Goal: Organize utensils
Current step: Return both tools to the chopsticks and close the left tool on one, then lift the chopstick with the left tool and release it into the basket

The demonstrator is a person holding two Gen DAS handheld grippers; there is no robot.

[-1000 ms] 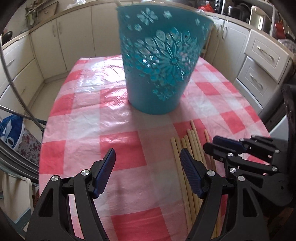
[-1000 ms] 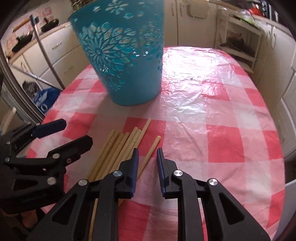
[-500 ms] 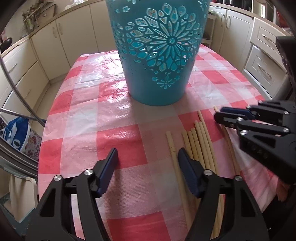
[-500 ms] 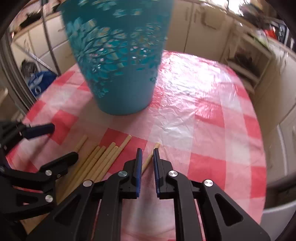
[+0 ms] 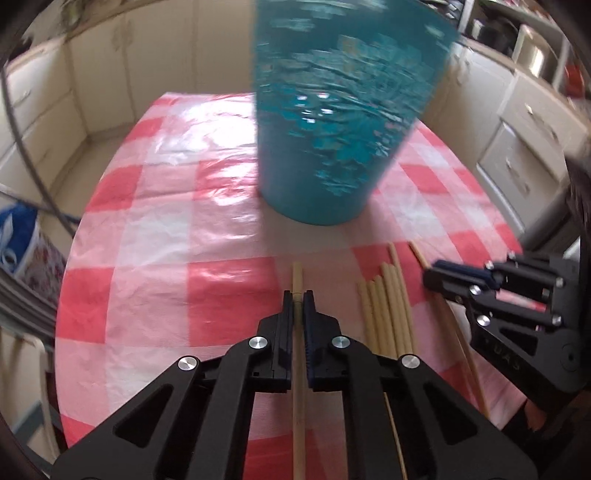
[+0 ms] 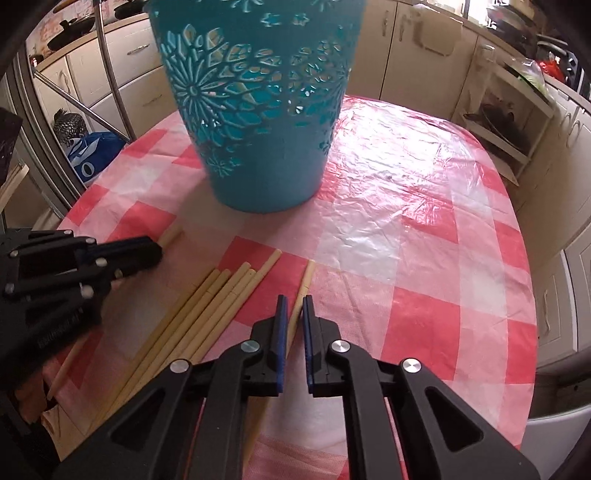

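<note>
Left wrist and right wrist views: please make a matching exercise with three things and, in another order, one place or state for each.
Things:
1. teal basket
2. left gripper
3. bundle of chopsticks

States:
a. lying loose on the tablecloth between the two grippers
b. standing upright on the table
c. shut on a single chopstick

Pairs: 1-b, 2-c, 3-a

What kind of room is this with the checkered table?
Most likely a home kitchen. Cream cabinets with drawers line the walls, dark pots sit on the counter, and a table with a red-and-white checked cloth holds wooden chopsticks beside a teal cut-out basket.
</note>
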